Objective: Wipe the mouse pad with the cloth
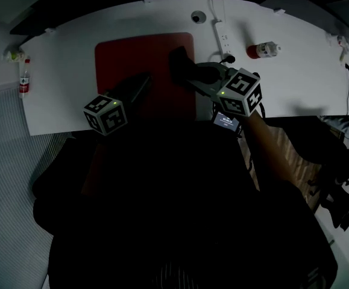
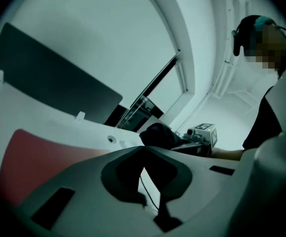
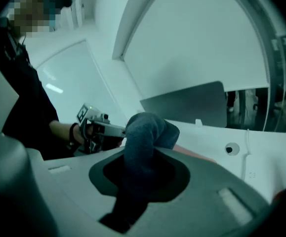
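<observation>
Right gripper [image 1: 191,76] pinches the cloth [image 3: 145,132] over the right side of the mouse pad [image 1: 126,59]. Left gripper [image 1: 143,84] is pressed together, empty. Wiping looks underway; coverage so far is unclear.

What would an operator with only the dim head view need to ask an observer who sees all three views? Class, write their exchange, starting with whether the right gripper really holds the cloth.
Observer: Yes. The right gripper view shows the right gripper shut on the cloth, with a fold bulging past the jaws.
Operator: And the left gripper?
Observer: In its own view the left gripper is empty, and the jaws meet at the tips.
Operator: What colour is the cloth? It looks black to me.
Observer: In the right gripper view it is dark grey-blue.
</observation>
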### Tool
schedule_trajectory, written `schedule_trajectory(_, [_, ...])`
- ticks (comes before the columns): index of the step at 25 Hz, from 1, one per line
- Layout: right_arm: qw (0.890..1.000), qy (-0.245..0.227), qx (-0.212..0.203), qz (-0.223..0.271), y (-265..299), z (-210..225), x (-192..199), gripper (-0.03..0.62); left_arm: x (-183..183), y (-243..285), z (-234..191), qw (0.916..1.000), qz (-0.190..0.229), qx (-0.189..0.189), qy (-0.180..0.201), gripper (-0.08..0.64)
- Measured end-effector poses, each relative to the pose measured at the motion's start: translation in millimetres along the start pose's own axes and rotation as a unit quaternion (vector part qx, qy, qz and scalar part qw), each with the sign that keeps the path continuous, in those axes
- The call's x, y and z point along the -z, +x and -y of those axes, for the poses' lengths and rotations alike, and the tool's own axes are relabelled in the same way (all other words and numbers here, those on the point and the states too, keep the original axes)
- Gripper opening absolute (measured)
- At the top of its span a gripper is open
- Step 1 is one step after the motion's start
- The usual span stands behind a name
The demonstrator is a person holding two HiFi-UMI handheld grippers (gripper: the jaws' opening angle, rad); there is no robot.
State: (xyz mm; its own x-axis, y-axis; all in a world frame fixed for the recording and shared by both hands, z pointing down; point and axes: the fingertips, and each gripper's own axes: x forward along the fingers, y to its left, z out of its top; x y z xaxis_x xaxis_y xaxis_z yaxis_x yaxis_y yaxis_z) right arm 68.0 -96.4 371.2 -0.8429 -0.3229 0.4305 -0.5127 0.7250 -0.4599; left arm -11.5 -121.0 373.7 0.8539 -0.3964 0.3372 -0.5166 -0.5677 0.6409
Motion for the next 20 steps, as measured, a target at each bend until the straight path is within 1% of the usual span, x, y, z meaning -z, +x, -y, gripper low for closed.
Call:
schedule_trajectory(3, [0.997, 0.027, -0.003, 0.072, -27.6, -14.7, -27.8, 0.071, -31.5, -4.7, 37.2, 0.9975, 0.046, 0.008, 0.052, 0.008])
schedule_trajectory(5, [0.994, 0.032, -0.006, 0.105, -42.7, -23.4, -42.9, 0.071, -50.8, -9.1, 64.0, 0.9943, 0.061, 0.014, 0.086, 0.008])
schedule_trajectory(8, [0.992, 0.016, -0.004, 0.126, -56.6, -37.6, -57.8, 0.071, -75.7, -18.1, 98.1, 0.9876, 0.085, 0.018, 0.131, 0.008])
schedule_trajectory(11, [0.99, -0.004, 0.002, 0.14, -66.9, -46.4, -68.4, 0.071, -88.5, -20.3, 118.7, 0.9798, 0.099, 0.01, 0.173, 0.008])
schedule_trajectory(13, [0.989, -0.008, 0.005, 0.148, -73.2, -49.2, -70.8, 0.069, -88.8, -17.9, 123.5, 0.9771, 0.102, 0.0, 0.187, 0.008])
schedule_trajectory(16, [0.988, -0.012, 0.014, 0.155, -80.5, -49.2, -69.8, 0.069, -85.9, -12.9, 125.4, 0.9754, 0.107, -0.012, 0.192, 0.008])
schedule_trajectory(20, [0.986, -0.018, 0.022, 0.165, -91.2, -51.9, -66.3, 0.067, -76.5, -3.9, 134.7, 0.9731, 0.102, -0.011, 0.206, 0.008])
